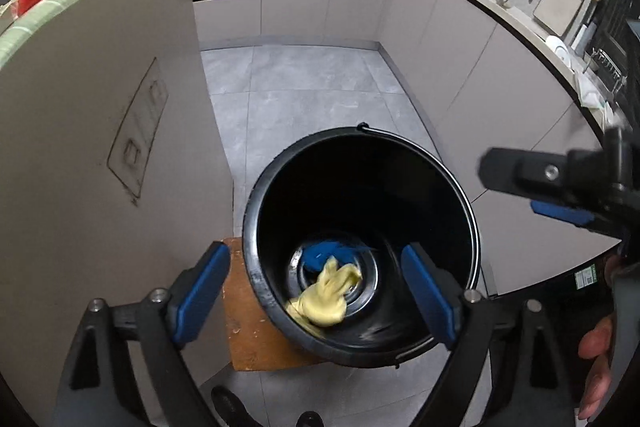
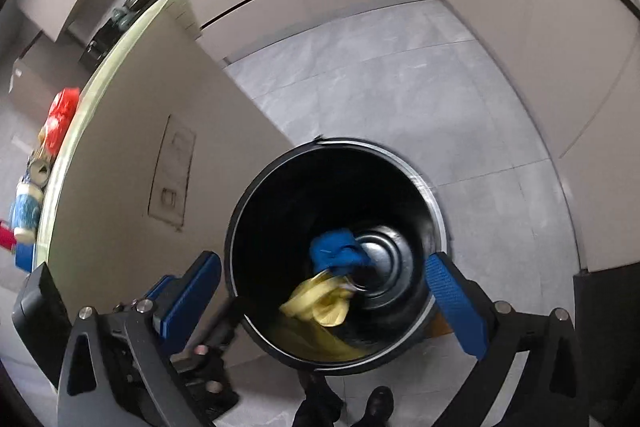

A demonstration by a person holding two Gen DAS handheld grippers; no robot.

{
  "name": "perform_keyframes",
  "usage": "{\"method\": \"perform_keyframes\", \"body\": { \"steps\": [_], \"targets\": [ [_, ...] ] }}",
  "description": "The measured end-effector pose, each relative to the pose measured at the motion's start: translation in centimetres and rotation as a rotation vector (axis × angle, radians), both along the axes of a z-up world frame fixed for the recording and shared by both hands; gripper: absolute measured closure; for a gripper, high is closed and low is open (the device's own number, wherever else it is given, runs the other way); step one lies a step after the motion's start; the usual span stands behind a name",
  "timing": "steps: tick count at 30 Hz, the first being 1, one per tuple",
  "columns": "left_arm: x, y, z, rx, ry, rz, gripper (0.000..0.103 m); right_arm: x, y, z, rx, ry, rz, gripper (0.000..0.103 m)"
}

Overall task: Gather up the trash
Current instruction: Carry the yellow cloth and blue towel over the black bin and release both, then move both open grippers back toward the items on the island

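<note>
Trash, a yellow wad (image 1: 322, 301) and blue scrap (image 1: 326, 253), lying at the bottom of the black bucket (image 1: 460, 211) below both grippers, left (image 1: 316, 297) and right (image 2: 324, 303), fingers spread, empty, evidently just dropped.

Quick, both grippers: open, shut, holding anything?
Left gripper: open, holding nothing, above the black bucket.
Right gripper: open, holding nothing, above the same bucket.
</note>
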State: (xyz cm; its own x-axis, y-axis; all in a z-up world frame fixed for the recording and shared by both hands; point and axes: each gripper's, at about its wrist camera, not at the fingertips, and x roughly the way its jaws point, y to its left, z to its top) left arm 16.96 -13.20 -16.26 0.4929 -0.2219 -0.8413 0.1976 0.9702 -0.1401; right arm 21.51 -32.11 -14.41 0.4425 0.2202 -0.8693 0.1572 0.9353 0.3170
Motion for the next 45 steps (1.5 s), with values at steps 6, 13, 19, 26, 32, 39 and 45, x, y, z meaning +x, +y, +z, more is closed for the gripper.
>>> {"method": "perform_keyframes", "body": {
  "steps": [6,13,19,26,32,39,45],
  "targets": [
    [-1.0,1.0,2.9,0.053,-0.017,0.010,0.014,-2.0,1.0,2.9,-0.099,-0.042,0.011,0.000],
    [-2.8,3.2,7.8,0.034,-0.098,0.051,0.014,-4.1,2.5,7.5,-0.160,-0.127,0.024,0.000],
    [-3.6,5.9,10.9,0.032,-0.160,0.096,0.014,-5.4,5.2,10.8,-0.187,-0.176,0.055,0.000],
    [-5.4,11.1,13.4,-0.004,-0.204,0.198,0.013,-7.3,9.0,13.7,-0.221,-0.225,0.130,0.000],
    [-7.9,15.5,14.7,0.021,-0.264,0.267,0.012,-8.2,13.4,15.1,-0.221,-0.244,0.251,0.000],
    [-10.3,22.2,14.6,0.033,-0.271,0.401,0.012,-8.5,18.9,15.9,-0.209,-0.299,0.360,0.000],
    [-12.5,27.7,14.9,0.044,-0.285,0.537,0.005,-8.5,23.7,16.9,-0.207,-0.342,0.448,0.000]
  ]
}}
